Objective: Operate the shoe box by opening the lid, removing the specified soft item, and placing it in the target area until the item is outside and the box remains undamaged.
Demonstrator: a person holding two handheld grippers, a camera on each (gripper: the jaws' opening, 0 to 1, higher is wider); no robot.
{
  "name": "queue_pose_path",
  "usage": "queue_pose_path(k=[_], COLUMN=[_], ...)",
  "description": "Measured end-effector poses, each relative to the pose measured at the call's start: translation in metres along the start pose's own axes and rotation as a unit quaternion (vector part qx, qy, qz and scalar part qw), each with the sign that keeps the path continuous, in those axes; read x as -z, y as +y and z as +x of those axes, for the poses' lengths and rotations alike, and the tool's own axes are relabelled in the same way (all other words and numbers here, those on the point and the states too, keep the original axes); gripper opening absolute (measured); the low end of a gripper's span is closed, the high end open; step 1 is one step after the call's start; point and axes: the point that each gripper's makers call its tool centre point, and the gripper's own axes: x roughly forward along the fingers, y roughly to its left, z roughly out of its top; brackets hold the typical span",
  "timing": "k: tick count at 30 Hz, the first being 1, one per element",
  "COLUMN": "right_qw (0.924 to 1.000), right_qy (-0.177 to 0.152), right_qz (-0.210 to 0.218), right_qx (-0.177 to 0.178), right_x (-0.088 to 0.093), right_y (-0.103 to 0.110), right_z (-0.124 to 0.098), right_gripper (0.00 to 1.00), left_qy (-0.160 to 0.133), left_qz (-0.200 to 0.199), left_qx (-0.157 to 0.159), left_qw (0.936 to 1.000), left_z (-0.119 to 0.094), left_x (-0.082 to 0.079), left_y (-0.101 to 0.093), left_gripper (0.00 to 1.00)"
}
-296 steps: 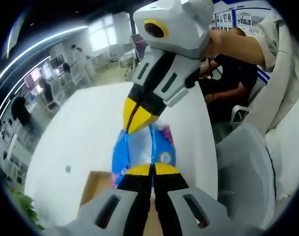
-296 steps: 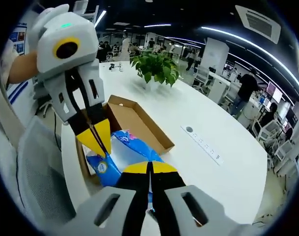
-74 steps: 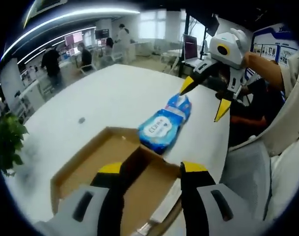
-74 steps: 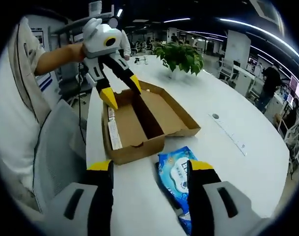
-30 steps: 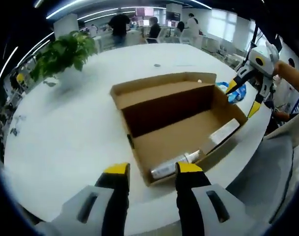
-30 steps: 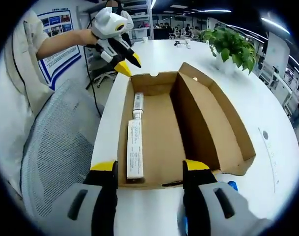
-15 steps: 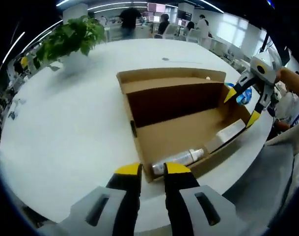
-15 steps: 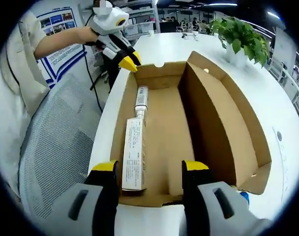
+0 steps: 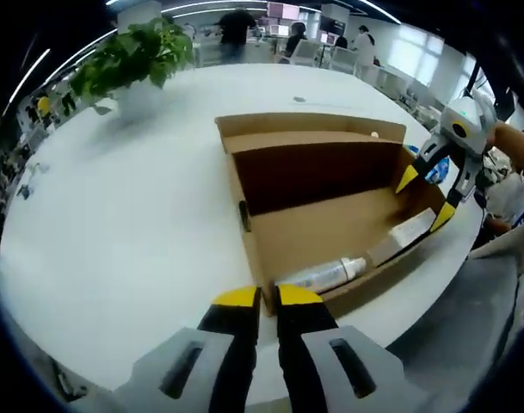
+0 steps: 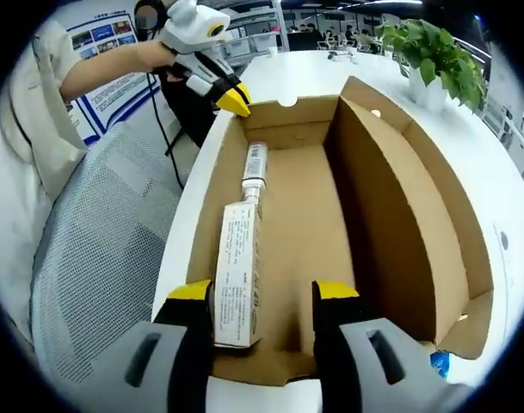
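Note:
The brown shoe box (image 9: 330,228) lies open on the white table (image 9: 115,198), its lid (image 9: 311,129) folded out flat. Inside lie a white tube (image 9: 326,274) and a white carton (image 9: 408,234). My left gripper (image 9: 268,298) has closed on the box's near end wall at a corner; it also appears as the left gripper (image 10: 233,101) at the box's far end. My right gripper (image 10: 263,301) is open, its jaws on either side of the end wall of the box (image 10: 296,215), beside the carton (image 10: 237,271). The blue wipes pack (image 10: 440,361) lies outside on the table.
A potted plant (image 9: 132,60) stands on the table beyond the box. A grey mesh chair (image 10: 98,258) sits by the table's edge, with a person's sleeve (image 10: 29,129) beside it. A small round port (image 9: 299,100) is set in the tabletop.
My left jaws have narrowed from a wide gap to a pinch on the box's end wall. Both grippers have come closer to the box's two ends.

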Motion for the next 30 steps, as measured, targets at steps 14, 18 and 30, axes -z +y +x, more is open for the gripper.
queue_pose_path(k=[14, 18, 30], right_qw=[0.9999, 0.9999, 0.9996], right_qy=[0.006, 0.016, 0.022], right_qz=[0.012, 0.004, 0.009], right_qx=[-0.005, 0.002, 0.013], right_x=[-0.003, 0.0, 0.0], right_y=[0.006, 0.007, 0.006], right_z=[0.007, 0.01, 0.01], right_gripper=[0.22, 0.18, 0.16], left_qy=[0.012, 0.011, 0.015], left_qz=[-0.006, -0.019, -0.056], left_qx=[-0.01, -0.013, -0.026], left_qw=[0.9999, 0.9997, 0.998], left_z=[0.001, 0.001, 0.001], left_x=[0.001, 0.001, 0.001], left_y=[0.0, 0.0, 0.0], left_gripper=[0.03, 0.02, 0.01])
